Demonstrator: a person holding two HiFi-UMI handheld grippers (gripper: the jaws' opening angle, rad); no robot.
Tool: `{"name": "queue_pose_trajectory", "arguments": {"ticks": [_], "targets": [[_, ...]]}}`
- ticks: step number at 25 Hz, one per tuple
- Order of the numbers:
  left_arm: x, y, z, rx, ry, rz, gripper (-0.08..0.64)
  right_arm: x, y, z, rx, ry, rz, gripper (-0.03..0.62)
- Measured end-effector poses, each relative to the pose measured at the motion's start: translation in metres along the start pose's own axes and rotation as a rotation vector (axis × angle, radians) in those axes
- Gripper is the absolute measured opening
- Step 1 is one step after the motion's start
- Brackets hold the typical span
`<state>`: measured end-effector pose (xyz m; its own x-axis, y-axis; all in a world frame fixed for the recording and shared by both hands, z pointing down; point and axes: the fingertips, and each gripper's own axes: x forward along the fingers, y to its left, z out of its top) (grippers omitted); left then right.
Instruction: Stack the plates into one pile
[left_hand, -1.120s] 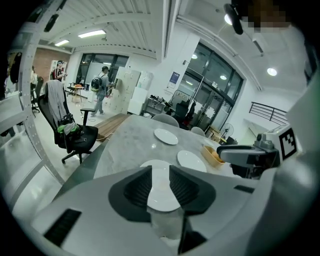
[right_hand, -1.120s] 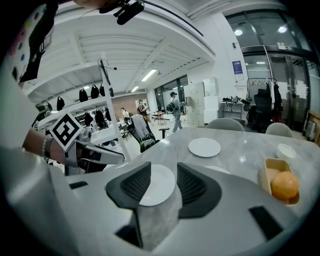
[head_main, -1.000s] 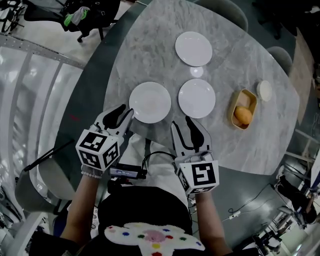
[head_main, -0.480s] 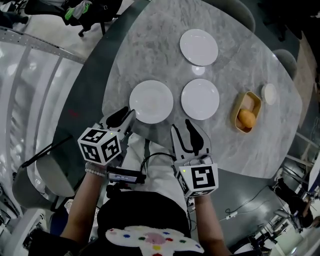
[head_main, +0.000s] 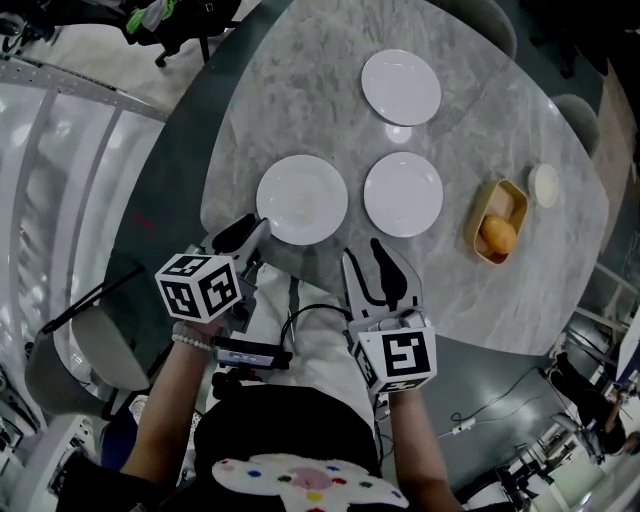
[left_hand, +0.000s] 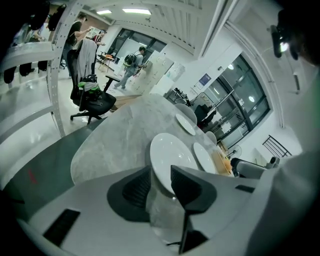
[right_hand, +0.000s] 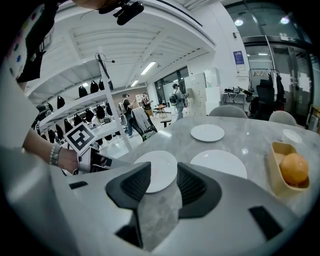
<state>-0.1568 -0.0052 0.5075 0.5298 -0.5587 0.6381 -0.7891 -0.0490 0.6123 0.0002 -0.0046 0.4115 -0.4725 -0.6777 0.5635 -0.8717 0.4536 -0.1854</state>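
Jaws of left gripper (head_main: 250, 228) opening, pressing on nothing; near-left plate (head_main: 302, 199) has its rim right at their tips. Right gripper (head_main: 363, 252) jaws wide, only bare worktop (head_main: 300, 100) between them. Plates counted: three, all lying apart. Second plate (head_main: 403, 194) lies just ahead of right jaws, third plate (head_main: 400, 87) far beyond. Off to the right: one yellow tray (head_main: 500, 203) holding one orange (head_main: 498, 236), and one small dish (head_main: 545, 185).

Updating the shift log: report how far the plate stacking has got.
Done: nothing; all three plates lie apart on the table: near-left plate, near-right plate, far plate. In hand: the left gripper, jaws opening and empty, points at the near-left plate's rim; the right gripper hangs open. Left: all the stacking.
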Motion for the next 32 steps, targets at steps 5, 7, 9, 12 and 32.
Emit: {"name": "queue_pose_trajectory", "arguments": {"ticks": [5,7,9,12,32], "targets": [[0.004,0.0,-0.004,-0.048,0.007,-0.014,0.124,0.0,0.0,-0.005,0.011,0.004,-0.006,0.147],[0.006,-0.001,-0.006,-0.09,0.008,-0.02,0.124,-0.001,-0.001,-0.005,0.012,0.004,-0.008,0.147],[0.007,-0.003,-0.008,-0.136,0.004,-0.026,0.124,-0.002,-0.002,-0.005,0.015,0.004,-0.011,0.147],[0.008,-0.003,-0.01,-0.163,0.0,-0.027,0.124,-0.003,-0.004,-0.007,0.023,0.005,-0.016,0.147],[0.011,0.0,-0.015,-0.307,0.038,-0.028,0.054,-0.011,-0.007,-0.024,0.078,-0.001,-0.038,0.144]]}}
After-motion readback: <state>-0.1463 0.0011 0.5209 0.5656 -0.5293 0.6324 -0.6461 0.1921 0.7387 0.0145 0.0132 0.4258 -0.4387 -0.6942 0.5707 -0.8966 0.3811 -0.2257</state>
